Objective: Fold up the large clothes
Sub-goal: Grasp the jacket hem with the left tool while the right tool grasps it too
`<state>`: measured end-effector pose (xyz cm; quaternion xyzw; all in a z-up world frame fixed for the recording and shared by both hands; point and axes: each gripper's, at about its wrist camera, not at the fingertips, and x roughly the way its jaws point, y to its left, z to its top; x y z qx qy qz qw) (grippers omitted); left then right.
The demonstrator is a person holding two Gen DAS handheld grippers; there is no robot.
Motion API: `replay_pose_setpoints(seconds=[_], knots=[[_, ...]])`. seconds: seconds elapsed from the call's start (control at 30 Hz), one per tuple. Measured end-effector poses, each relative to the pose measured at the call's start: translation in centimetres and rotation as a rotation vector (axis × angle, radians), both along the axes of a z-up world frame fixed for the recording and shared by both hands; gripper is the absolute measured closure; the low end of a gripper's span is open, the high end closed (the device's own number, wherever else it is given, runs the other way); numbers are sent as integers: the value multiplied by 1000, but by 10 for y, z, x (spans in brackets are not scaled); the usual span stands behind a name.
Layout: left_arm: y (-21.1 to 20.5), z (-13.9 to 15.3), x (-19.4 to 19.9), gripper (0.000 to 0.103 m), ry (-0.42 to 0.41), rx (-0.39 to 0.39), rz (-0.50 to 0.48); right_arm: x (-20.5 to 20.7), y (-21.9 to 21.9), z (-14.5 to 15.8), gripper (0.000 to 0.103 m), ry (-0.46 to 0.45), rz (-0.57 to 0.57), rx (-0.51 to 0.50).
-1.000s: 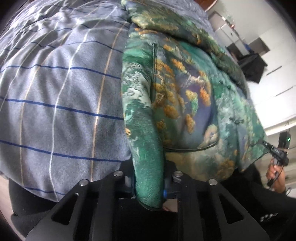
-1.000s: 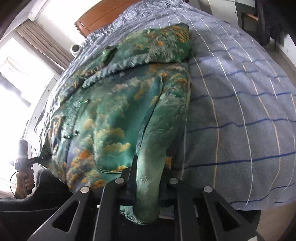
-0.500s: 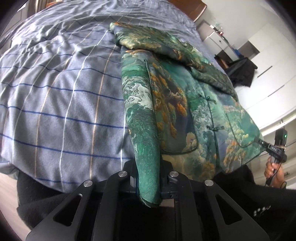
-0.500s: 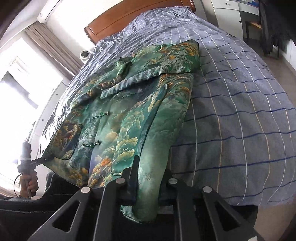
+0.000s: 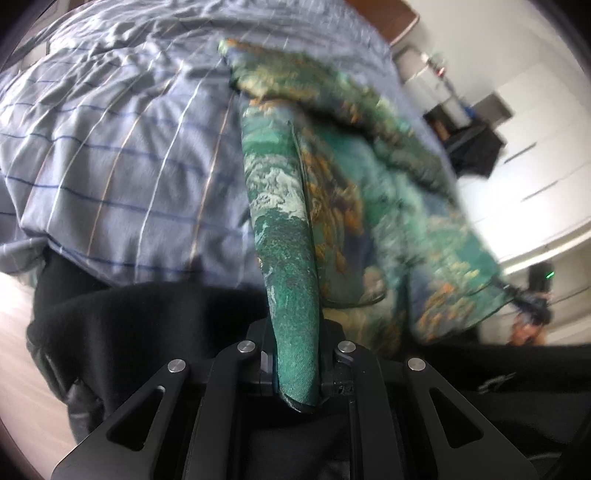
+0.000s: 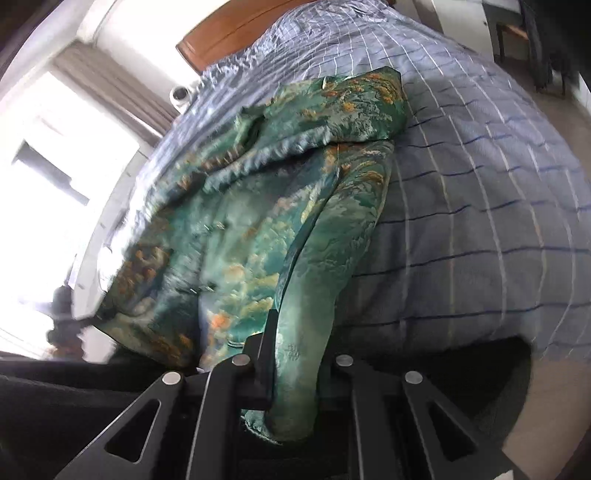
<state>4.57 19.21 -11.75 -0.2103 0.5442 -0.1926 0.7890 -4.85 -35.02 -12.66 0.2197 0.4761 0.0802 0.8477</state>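
A large green jacket point(image 5: 332, 177) with gold and orange patterns lies spread on a bed with a grey-blue checked cover point(image 5: 110, 147). My left gripper point(image 5: 297, 369) is shut on one bottom corner of the jacket and holds it lifted off the bed's foot edge. My right gripper point(image 6: 295, 380) is shut on the other bottom corner of the jacket point(image 6: 288, 206), also lifted. The hem hangs stretched between them. The right gripper shows in the left wrist view point(image 5: 532, 306) at the far right. Both views are blurred.
A wooden headboard point(image 6: 236, 26) stands at the bed's far end. Curtains and a bright window point(image 6: 55, 177) are on one side; white cabinets point(image 5: 535, 147) and a dark chair on the other. The person's dark clothing point(image 5: 129, 332) is at the bed's foot.
Both grippers have pulled back and upward from the bed's foot, lifting the jacket's bottom hem off the cover. More of the bed and headboard has come into view.
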Motion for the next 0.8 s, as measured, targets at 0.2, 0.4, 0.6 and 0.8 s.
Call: replay_pose_setpoints(seconds=[0.2, 0.4, 0.6, 0.8], knots=[[14, 51, 45, 93, -145, -107, 32, 31, -15, 42, 90, -153, -9, 84], [14, 67, 130, 93, -191, -100, 96, 113, -34, 77, 90, -290, -77, 67], [3, 44, 223, 93, -126, -32, 164, 197, -60, 48, 90, -272, -200, 129], [-13, 6, 284, 90, -56, 46, 168, 257, -81, 1, 90, -172, -300, 200]])
